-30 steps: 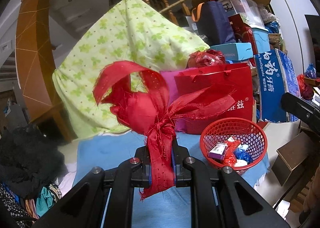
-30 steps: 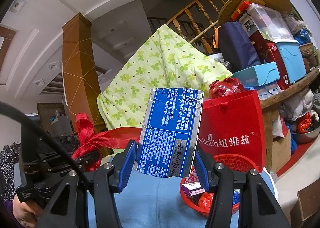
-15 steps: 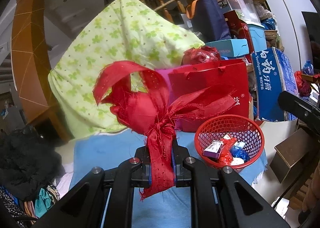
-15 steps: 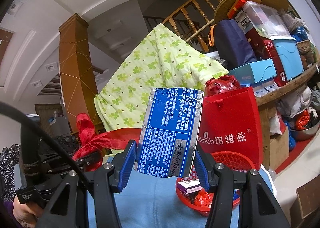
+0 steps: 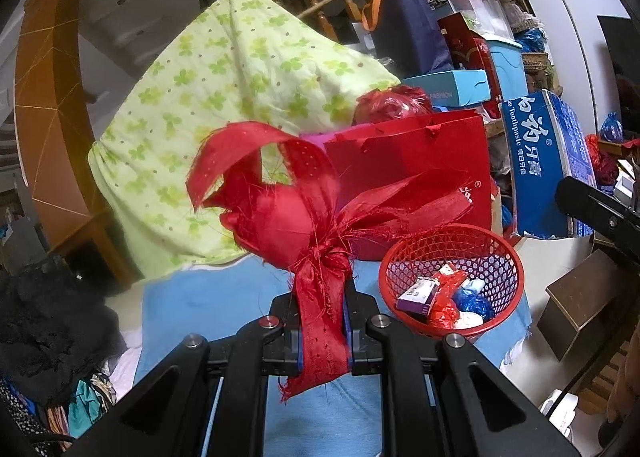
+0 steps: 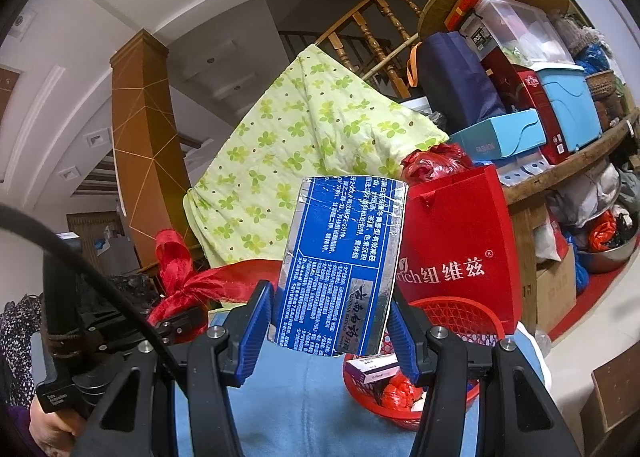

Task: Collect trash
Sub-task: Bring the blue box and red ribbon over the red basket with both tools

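A frayed red ribbon (image 5: 320, 241) is pinched in the closed left hand-held gripper (image 5: 322, 321). A blue toothpaste box (image 6: 340, 269) is clamped upright by the right hand-held gripper (image 6: 332, 321), with the red basket (image 6: 460, 313) at four o'clock. "Toothpaste" is printed on it.

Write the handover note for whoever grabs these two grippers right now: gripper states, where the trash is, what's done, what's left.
Left gripper: shut on a frayed red fabric ribbon bow, held up above the blue cloth.
Right gripper: shut on a flattened blue and silver toothpaste tube, held upright in the air.
Red plastic mesh basket: on the blue cloth, in front of the red paper gift bag, to the right of the left gripper and below the tube.
Done: a small purple box and crumpled red and blue wrappers are already in the basket.
Left: drop the tube and the bow into the basket.
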{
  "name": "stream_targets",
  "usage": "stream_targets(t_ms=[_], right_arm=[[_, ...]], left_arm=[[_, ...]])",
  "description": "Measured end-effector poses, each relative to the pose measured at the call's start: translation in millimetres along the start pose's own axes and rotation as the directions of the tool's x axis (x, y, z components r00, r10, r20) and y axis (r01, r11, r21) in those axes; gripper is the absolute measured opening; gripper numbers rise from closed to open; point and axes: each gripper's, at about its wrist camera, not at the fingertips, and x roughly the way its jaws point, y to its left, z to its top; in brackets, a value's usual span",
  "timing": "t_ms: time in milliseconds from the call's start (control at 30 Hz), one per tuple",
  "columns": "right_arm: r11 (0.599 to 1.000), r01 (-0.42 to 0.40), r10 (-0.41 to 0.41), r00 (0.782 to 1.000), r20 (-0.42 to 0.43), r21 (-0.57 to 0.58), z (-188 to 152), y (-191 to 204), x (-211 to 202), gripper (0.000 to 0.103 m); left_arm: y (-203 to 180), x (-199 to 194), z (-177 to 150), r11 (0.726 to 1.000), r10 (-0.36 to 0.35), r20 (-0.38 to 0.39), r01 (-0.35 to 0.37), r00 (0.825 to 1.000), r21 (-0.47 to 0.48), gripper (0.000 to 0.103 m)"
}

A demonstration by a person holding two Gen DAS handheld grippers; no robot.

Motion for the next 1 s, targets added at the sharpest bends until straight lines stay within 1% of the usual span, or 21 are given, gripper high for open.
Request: stream_targets(t_ms=[667,1000], right_arm=[[1.0,0.012,-0.012,1.0,-0.008,0.019,-3,-4,0,0.058],[0.998,0.016,-0.015,1.0,-0.018,0.058,-6,-10,0,0.058]], left_arm=[[-6,6,-2,1.0,-0.02,-0.021,0.021,1.0,0.017,0.015],[-10,11,-3,0.999,-0.028,-0.034,0.029,0.999,0.021,0.015]])
